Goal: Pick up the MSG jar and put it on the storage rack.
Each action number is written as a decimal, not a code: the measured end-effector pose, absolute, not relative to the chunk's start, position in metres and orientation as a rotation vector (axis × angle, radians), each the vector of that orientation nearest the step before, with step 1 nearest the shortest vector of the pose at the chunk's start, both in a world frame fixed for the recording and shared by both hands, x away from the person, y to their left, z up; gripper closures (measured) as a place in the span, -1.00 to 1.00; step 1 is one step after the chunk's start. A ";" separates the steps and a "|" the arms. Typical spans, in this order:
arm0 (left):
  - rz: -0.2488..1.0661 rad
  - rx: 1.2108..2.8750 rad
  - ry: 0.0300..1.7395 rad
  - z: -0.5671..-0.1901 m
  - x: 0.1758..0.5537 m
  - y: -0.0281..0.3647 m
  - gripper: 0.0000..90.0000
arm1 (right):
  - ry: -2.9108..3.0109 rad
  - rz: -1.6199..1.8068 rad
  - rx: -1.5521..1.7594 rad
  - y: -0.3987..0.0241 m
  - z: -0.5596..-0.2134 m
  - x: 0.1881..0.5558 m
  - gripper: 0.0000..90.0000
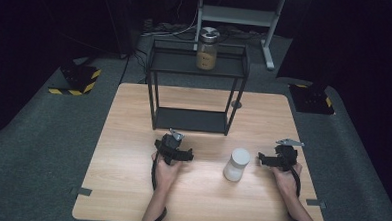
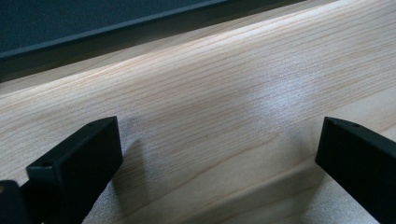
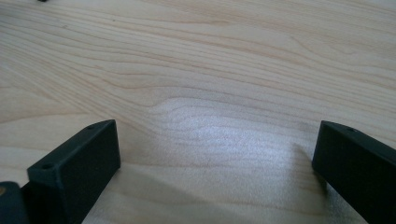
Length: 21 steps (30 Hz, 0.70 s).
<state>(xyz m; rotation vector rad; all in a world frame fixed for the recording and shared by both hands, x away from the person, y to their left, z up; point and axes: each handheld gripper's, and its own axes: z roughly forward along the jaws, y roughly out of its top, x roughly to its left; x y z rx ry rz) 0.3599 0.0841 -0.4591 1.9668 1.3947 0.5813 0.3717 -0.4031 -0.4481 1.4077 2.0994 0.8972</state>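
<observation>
White frosted cylindrical jar [image 1: 236, 164]: stands upright on the pale wooden table [image 1: 130, 187], between both tongs, nearer the right gripper [image 1: 263, 160]. Right gripper: jaws spread, empty, aimed toward it. Left gripper [image 1: 184, 154]: jaws spread, empty, resting low. Beyond: black two-tier metal rack [image 1: 198, 65], bearing an amber-filled glass jar [image 1: 207, 49], probably the destination.

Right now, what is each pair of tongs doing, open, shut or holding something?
Left tongs: open, nothing between the jaws, just bare wooden table.
Right tongs: open, holding nothing; white jar stands apart.
</observation>
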 end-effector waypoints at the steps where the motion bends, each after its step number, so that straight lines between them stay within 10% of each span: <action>1: 0.581 1.967 1.395 -0.459 0.360 0.084 -0.99 | 2.099 0.907 1.404 -0.405 -0.448 0.370 -1.00; 21: 0.580 1.966 1.394 -0.459 0.360 0.084 -0.99 | 2.277 1.060 1.107 -0.409 -0.435 0.323 -0.98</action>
